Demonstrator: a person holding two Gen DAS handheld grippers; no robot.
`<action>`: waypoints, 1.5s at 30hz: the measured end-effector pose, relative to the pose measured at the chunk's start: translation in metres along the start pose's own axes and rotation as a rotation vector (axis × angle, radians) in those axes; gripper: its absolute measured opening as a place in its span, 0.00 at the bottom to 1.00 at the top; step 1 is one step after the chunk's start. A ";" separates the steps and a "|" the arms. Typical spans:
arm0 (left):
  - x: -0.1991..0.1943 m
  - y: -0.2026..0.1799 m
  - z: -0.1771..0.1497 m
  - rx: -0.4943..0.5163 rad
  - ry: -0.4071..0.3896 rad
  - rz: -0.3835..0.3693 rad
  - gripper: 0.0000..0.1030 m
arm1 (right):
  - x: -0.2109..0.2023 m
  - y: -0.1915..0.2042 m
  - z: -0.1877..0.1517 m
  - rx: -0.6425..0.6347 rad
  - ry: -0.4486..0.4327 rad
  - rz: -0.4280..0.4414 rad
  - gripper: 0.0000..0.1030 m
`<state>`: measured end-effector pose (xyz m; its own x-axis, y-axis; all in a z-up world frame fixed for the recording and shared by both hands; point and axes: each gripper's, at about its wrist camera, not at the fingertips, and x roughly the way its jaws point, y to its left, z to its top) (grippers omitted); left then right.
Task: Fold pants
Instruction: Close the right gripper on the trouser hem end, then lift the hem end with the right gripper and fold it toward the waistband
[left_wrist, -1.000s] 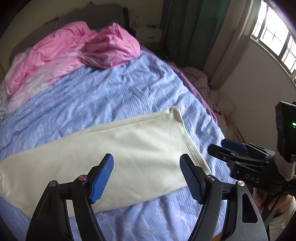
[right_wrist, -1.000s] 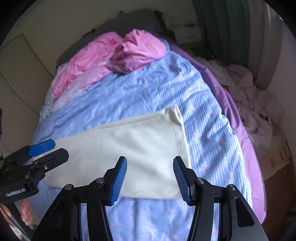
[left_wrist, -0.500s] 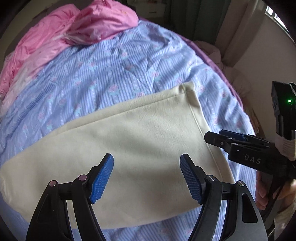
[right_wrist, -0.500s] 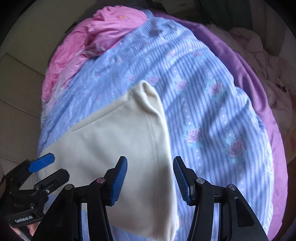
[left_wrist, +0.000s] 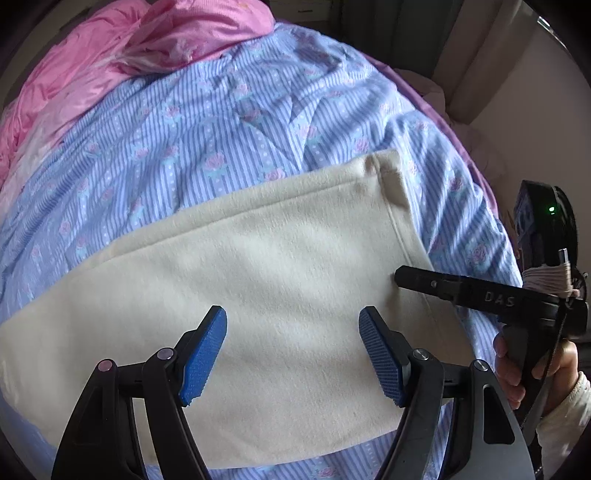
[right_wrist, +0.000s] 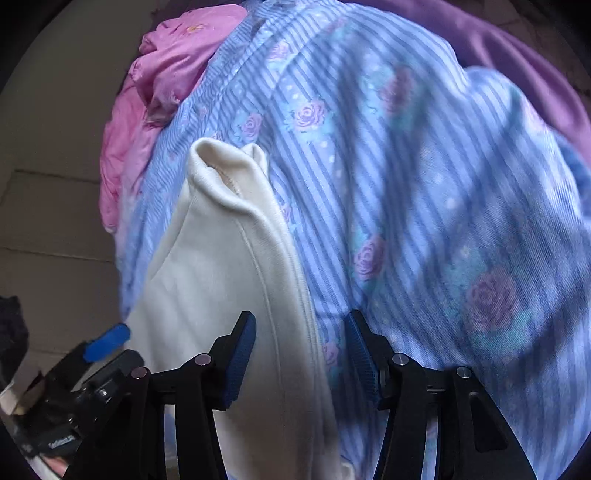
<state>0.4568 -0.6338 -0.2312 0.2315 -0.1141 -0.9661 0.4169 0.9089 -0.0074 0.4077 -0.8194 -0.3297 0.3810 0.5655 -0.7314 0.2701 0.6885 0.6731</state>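
Cream pants (left_wrist: 258, 288) lie flat and folded lengthwise on the blue striped bedspread (left_wrist: 229, 122). My left gripper (left_wrist: 293, 332) hangs open just above the middle of the cloth, nothing between its blue pads. My right gripper (left_wrist: 400, 276), held by a hand (left_wrist: 511, 373), comes in from the right with its tip at the stitched hem end. In the right wrist view the right gripper (right_wrist: 300, 334) stands open low over the hem edge (right_wrist: 284, 280), which runs between its fingers without being pinched. The far hem corner (right_wrist: 221, 166) bulges up. The left gripper (right_wrist: 105, 341) shows at lower left.
A crumpled pink quilt (left_wrist: 129, 55) lies at the head of the bed. A purple sheet edge (right_wrist: 517, 55) runs along the bed's right side. Curtains (left_wrist: 480, 55) and a wall stand beyond it. A pale wall panel (right_wrist: 55, 184) is to the left.
Both grippers have come down closer to the pants. The right one has tipped downward, rolled and shifted onto the hem end. Neither has changed its opening.
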 end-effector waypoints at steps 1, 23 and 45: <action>0.005 0.000 0.000 -0.003 0.009 0.000 0.71 | 0.001 -0.001 0.000 0.007 0.002 0.014 0.52; -0.014 0.034 0.002 -0.097 -0.009 -0.036 0.71 | -0.033 0.116 -0.015 -0.190 -0.114 -0.223 0.17; -0.158 0.225 -0.078 -0.253 -0.101 0.014 0.70 | -0.034 0.363 -0.102 -0.511 -0.165 -0.427 0.17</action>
<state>0.4454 -0.3795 -0.1009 0.3275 -0.1282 -0.9361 0.1834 0.9805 -0.0702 0.4024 -0.5421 -0.0721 0.4743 0.1478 -0.8679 -0.0089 0.9866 0.1632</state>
